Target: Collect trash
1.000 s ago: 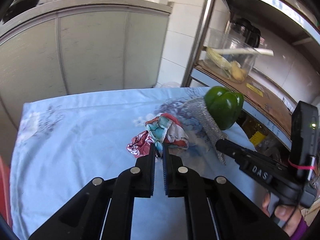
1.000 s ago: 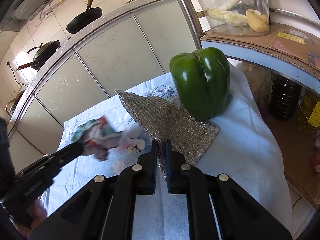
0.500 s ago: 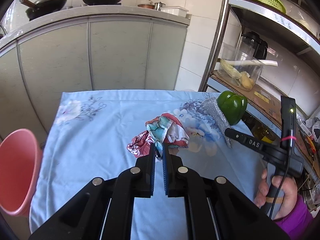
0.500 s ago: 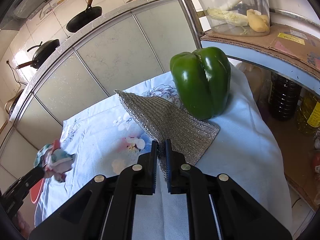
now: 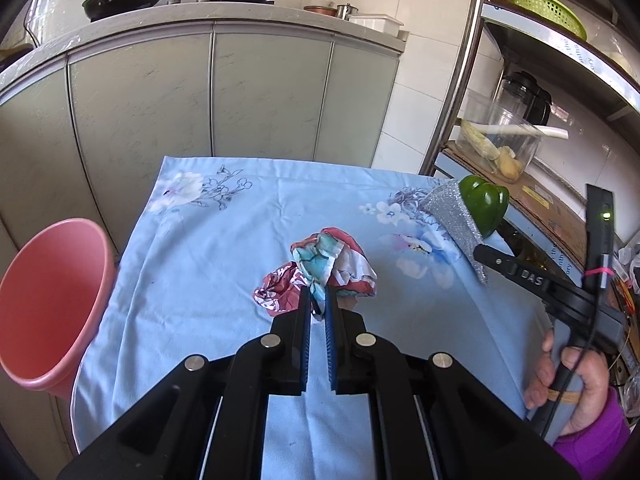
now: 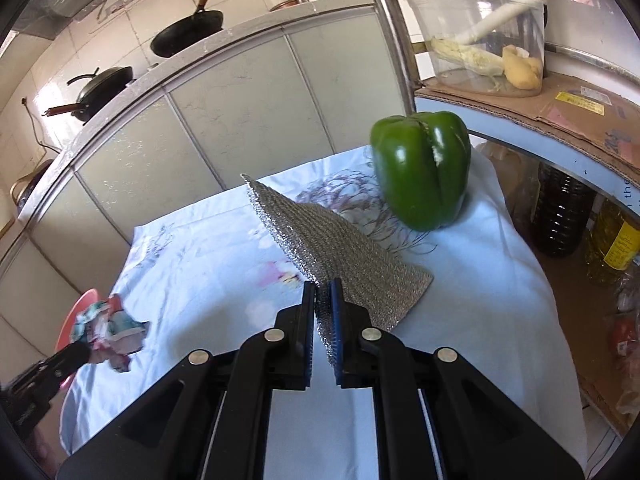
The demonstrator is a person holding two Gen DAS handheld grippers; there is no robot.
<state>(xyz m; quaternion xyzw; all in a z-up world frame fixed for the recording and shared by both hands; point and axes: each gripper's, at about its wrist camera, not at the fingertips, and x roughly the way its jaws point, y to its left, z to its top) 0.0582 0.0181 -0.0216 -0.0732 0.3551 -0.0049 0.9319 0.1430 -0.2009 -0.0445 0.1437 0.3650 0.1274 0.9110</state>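
My left gripper [image 5: 318,300] is shut on a crumpled colourful wrapper [image 5: 324,264] and holds it above the blue flowered tablecloth [image 5: 200,248]. The wrapper also shows in the right wrist view [image 6: 110,330], at the far left. A pink bin [image 5: 48,300] stands beside the table's left edge, below and left of the wrapper. My right gripper [image 6: 322,292] is shut on the near edge of a silver mesh scouring cloth [image 6: 332,248], which lies on the table next to a green bell pepper [image 6: 420,168].
A metal shelf rack [image 5: 472,60] stands right of the table, holding a clear tub [image 6: 480,40] of vegetables on cardboard, with oil bottles [image 6: 564,216] below. Grey cabinets [image 5: 200,96] with pans on top stand behind the table.
My left gripper has pulled back and left with the wrapper, bringing the pink bin into view. My right gripper has stayed shut on the mesh cloth and barely moved.
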